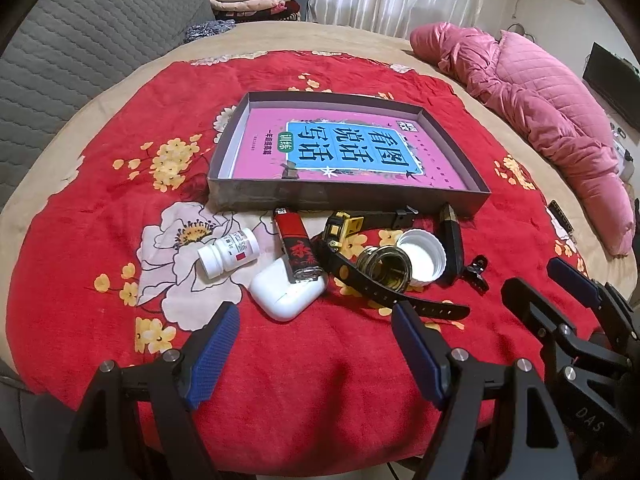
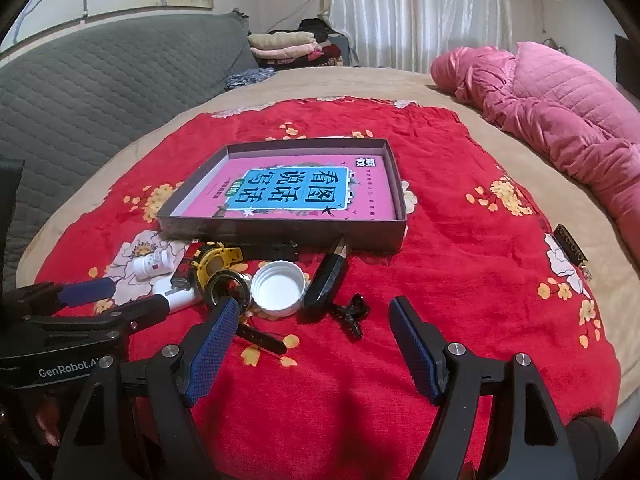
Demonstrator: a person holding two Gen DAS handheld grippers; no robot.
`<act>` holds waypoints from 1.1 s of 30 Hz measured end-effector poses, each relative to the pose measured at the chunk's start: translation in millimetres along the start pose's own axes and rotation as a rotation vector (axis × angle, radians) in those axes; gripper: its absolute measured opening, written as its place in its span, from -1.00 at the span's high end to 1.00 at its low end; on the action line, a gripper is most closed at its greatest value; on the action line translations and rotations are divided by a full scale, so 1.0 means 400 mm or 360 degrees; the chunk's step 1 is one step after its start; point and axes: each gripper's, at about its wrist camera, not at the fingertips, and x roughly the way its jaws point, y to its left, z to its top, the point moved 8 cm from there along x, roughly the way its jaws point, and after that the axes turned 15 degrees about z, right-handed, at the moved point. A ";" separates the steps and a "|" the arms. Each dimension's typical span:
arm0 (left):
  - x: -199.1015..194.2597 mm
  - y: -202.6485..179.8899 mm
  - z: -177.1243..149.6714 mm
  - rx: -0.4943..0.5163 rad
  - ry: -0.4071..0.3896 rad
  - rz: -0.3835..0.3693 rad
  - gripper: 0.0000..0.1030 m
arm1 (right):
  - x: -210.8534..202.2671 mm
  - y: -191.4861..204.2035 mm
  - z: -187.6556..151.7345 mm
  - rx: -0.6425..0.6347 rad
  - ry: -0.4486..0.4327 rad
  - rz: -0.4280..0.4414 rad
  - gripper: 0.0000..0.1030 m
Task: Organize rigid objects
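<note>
Both grippers: left gripper (image 1: 314,350) and right gripper (image 2: 312,346) spread wide, empty.
Earbud case (image 1: 288,294): light, slick; pinch flat sides.
Box (image 1: 348,200): destination.

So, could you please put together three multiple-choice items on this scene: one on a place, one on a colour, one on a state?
1. Where does the white pill bottle lie?
A. Inside the grey box
B. On the red cloth, in front of the grey box
C. On the pink quilt

2. What colour is the earbud case?
A. White
B. Yellow
C. Black

3. How do the left gripper and the right gripper stand?
A. Both shut on things
B. One holds the lighter
C. Both open, holding nothing

Answers:
1 B: the bottle lies on its side on the red cloth, outside the grey box.
2 A: its shell is plain white.
3 C: each one's blue pads stand wide apart over bare cloth.
</note>
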 end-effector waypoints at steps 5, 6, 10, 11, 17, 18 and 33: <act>0.000 -0.001 0.000 0.0003 -0.0002 0.0004 -0.51 | 0.000 0.003 0.001 0.0002 0.0001 0.0001 -0.52; 0.000 -0.001 0.000 0.0002 0.0000 0.0002 -0.51 | -0.001 0.003 0.001 0.0000 0.0000 0.0000 -0.52; 0.000 0.000 0.000 0.0001 -0.0004 0.0003 -0.51 | 0.000 0.003 0.003 -0.0001 -0.0008 0.0005 -0.52; 0.000 0.000 0.000 -0.0001 -0.0006 0.0002 -0.51 | -0.001 0.003 0.003 0.0002 -0.0010 0.0007 -0.52; 0.000 0.006 0.005 0.0003 -0.0029 0.0023 -0.51 | -0.006 -0.001 0.004 0.0013 -0.0024 0.0009 -0.52; 0.000 0.007 0.006 0.0004 -0.0035 0.0024 -0.51 | -0.007 0.000 0.006 0.0012 -0.0030 0.0013 -0.52; -0.006 0.009 0.011 -0.0001 -0.0050 0.0025 -0.51 | -0.015 0.001 0.013 -0.0001 -0.0048 0.0010 -0.52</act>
